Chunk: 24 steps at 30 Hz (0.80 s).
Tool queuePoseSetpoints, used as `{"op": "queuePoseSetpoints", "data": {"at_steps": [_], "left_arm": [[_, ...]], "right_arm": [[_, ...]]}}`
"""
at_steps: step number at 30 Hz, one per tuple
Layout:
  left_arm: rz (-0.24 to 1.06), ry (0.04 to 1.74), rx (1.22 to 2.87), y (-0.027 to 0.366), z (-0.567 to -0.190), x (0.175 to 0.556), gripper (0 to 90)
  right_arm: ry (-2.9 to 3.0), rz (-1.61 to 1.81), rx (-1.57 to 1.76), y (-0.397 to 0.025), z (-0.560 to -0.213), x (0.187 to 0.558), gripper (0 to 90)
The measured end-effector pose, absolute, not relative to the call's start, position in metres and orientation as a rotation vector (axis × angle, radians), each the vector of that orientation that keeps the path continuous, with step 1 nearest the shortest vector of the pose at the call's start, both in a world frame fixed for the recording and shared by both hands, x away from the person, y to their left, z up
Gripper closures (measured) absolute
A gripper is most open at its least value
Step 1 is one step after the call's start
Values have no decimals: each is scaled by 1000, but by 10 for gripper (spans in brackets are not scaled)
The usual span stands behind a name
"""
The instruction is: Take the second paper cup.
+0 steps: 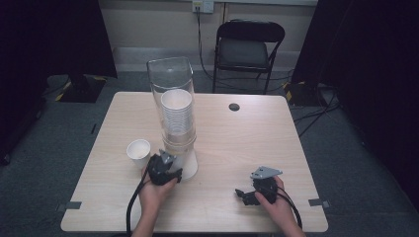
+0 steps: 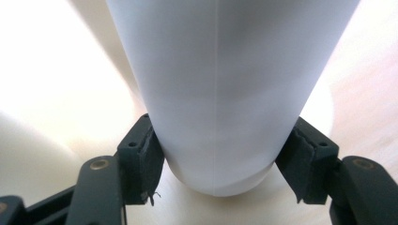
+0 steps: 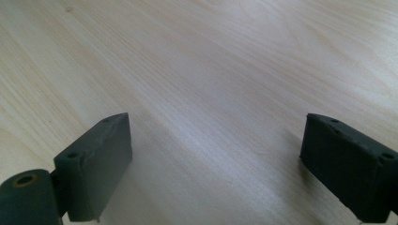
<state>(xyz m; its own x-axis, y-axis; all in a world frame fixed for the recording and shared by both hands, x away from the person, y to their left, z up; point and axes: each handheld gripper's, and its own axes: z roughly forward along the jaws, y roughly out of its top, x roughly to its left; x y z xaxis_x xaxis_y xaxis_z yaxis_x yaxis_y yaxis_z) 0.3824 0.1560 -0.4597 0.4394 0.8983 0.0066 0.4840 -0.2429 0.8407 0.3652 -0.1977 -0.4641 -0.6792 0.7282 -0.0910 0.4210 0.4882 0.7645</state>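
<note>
A white paper cup (image 2: 220, 93) is clamped between the pads of the left gripper (image 1: 165, 169) at the foot of a clear cup dispenser (image 1: 173, 106) on the wooden table (image 1: 247, 143). Another paper cup (image 1: 138, 150) stands just beside it. The right gripper (image 3: 216, 164) is held wide open over bare tabletop.

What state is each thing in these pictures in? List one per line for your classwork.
Clear plastic cup dispenser tube: upright, holding a stack of white paper cups.
Bottom white paper cup: clamped between jaws.
Loose white paper cup: upright, empty.
Left gripper: shut on cup.
Right gripper: open, over the wooden table.
</note>
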Motion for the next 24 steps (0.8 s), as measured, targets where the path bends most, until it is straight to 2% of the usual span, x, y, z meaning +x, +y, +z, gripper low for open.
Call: {"op": "queuePoseSetpoints", "data": {"at_steps": [6,13,24], "left_arm": [[694,1080,1957,159,-457,376,363],[707,1053,1948,159,-459,371,361],[641,1006,1917,154,-453,356,359]], "right_arm": [[2336,1038,950,-198,-464,366,85],[2337,1038,948,-198,-464,366,85],[2335,1037,951,-198,-464,366,85]]}}
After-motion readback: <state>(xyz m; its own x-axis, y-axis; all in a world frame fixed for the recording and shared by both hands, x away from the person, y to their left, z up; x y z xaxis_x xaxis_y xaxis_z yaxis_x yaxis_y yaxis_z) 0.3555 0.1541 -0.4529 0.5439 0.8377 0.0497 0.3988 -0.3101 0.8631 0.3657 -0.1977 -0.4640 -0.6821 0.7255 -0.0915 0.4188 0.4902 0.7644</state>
